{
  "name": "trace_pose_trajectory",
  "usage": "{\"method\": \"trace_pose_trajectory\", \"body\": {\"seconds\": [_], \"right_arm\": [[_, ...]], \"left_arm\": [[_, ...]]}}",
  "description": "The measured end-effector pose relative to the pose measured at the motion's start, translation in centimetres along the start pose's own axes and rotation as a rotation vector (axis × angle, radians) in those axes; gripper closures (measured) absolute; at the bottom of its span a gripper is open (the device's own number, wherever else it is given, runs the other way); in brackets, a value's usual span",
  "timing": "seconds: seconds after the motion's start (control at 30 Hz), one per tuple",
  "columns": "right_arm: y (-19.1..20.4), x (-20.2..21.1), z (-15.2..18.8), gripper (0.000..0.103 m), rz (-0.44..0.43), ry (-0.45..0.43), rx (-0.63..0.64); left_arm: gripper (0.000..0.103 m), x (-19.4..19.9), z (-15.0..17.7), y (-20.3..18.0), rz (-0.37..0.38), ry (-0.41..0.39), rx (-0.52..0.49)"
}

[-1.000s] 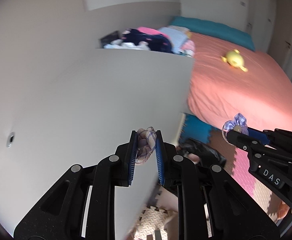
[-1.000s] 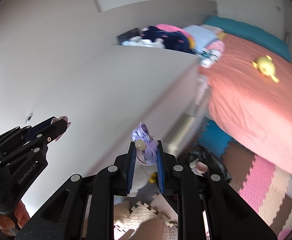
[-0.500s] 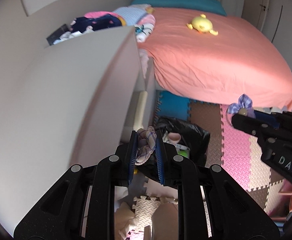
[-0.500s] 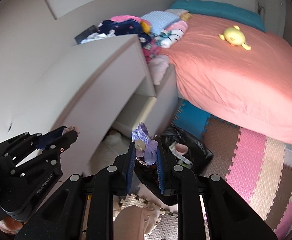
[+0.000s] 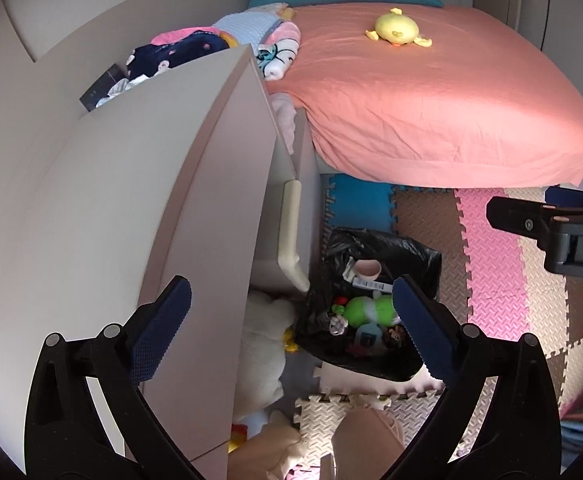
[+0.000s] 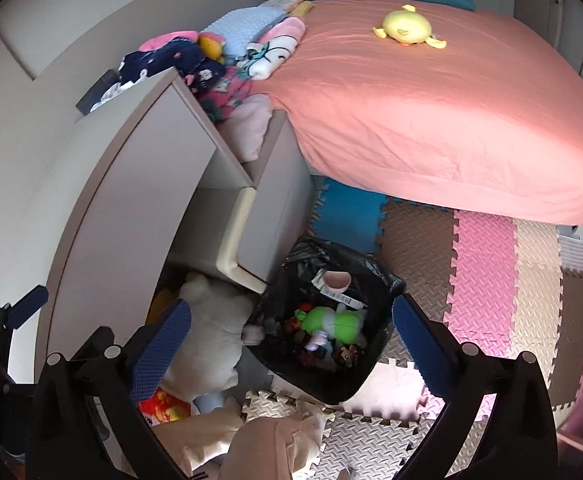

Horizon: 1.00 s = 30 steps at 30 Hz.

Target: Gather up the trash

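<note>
A bin lined with a black bag stands on the foam floor mats beside a white cabinet; it also shows in the right wrist view. It holds several bits of trash, among them a green plush and two small cloth pieces, one grey-pink and one purple. My left gripper is open and empty above the bin. My right gripper is open and empty above the bin too.
A white cabinet rises at the left. A bed with a coral sheet and a yellow plush fills the back. A white plush lies left of the bin. Coloured foam mats cover the floor.
Both grippers swung down over the bin and opened. The grey-pink cloth left the left gripper and the purple cloth left the right; both now lie in the bin.
</note>
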State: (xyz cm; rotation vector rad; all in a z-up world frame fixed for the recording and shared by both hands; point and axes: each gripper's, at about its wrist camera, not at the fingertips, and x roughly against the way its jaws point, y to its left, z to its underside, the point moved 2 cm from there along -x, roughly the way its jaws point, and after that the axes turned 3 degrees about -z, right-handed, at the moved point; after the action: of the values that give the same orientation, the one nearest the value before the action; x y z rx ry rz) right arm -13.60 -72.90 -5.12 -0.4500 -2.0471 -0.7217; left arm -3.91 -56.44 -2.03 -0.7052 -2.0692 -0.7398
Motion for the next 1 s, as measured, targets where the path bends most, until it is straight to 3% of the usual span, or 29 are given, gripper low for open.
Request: {"method": "trace_pose_trajectory", "body": {"seconds": [0.3, 0.6, 1.0], "right_arm": [[0.3, 0.2, 0.3, 0.003, 0.003, -0.002, 0.007], [3.8, 1.5, 0.2, 0.003, -0.016, -0.021, 0.05], [15.9, 3.3, 1.0, 0.003, -0.102, -0.056, 0.221]], "left_arm": [[0.005, 0.2, 0.5, 0.6, 0.003, 0.004, 0.001], [0.005, 2.4, 1.1, 3.5, 0.02, -0.024, 0.028], [0.005, 7.0, 5.3, 14.7, -0.052, -0.071, 0.189]]}}
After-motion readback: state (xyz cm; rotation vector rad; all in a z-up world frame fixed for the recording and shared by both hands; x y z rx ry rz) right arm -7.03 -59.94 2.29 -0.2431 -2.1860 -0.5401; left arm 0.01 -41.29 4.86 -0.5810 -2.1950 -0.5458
